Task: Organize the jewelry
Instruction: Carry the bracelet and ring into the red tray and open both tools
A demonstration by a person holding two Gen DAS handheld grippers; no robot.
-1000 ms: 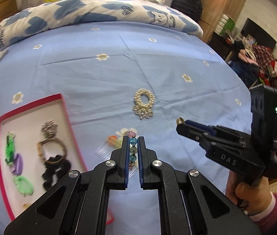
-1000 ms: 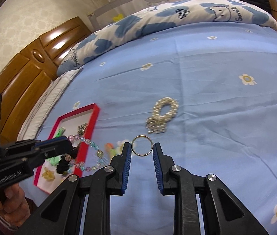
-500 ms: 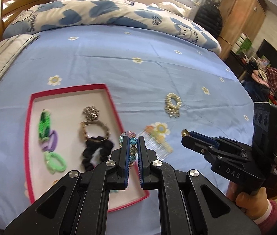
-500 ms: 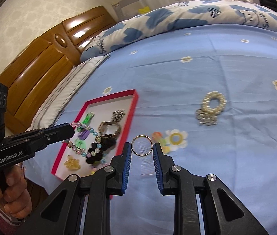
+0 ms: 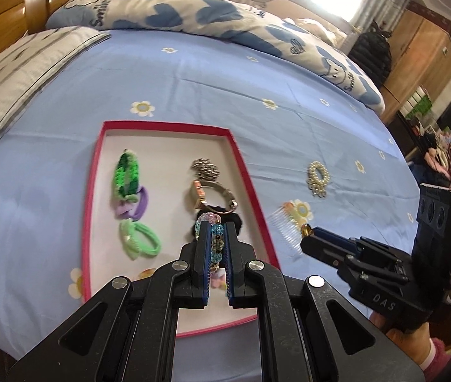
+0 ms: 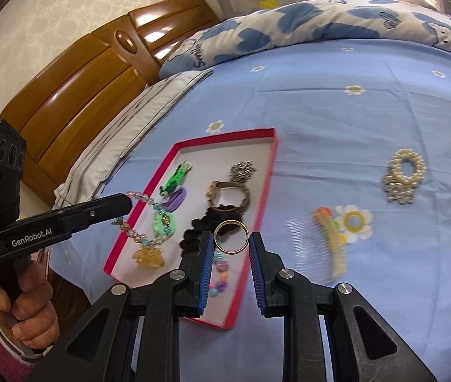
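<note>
My left gripper (image 5: pixel 216 227) is shut on a string of coloured glass beads, a beaded bracelet (image 5: pixel 208 217), held above the near right part of a red-rimmed tray (image 5: pixel 245 172). From the right wrist view the bracelet (image 6: pixel 144 238) dangles from that gripper (image 6: pixel 127 203) over the tray's (image 6: pixel 225 136) left rim. My right gripper (image 6: pixel 230 237) is shut on a thin gold ring (image 6: pixel 230 221), pinched edge to edge above the tray's near right side. The tray holds green and purple hair ties (image 5: pixel 127 172), a silver brooch (image 5: pixel 205 168), a watch-like bangle (image 5: pixel 214 195) and a black scrunchie (image 6: pixel 200 226).
On the blue flowered sheet right of the tray lie a clear comb with a coloured top (image 6: pixel 327 238) and a pearl scrunchie (image 6: pixel 406 175). A rolled quilt (image 5: pixel 193 16) and wooden headboard (image 6: pixel 98 73) bound the far side. The bed's edge drops off near the tray's front.
Both grippers have swung left across the bed, from above the comb and pearl scrunchie to above the red tray. The bracelet and ring stayed gripped.
</note>
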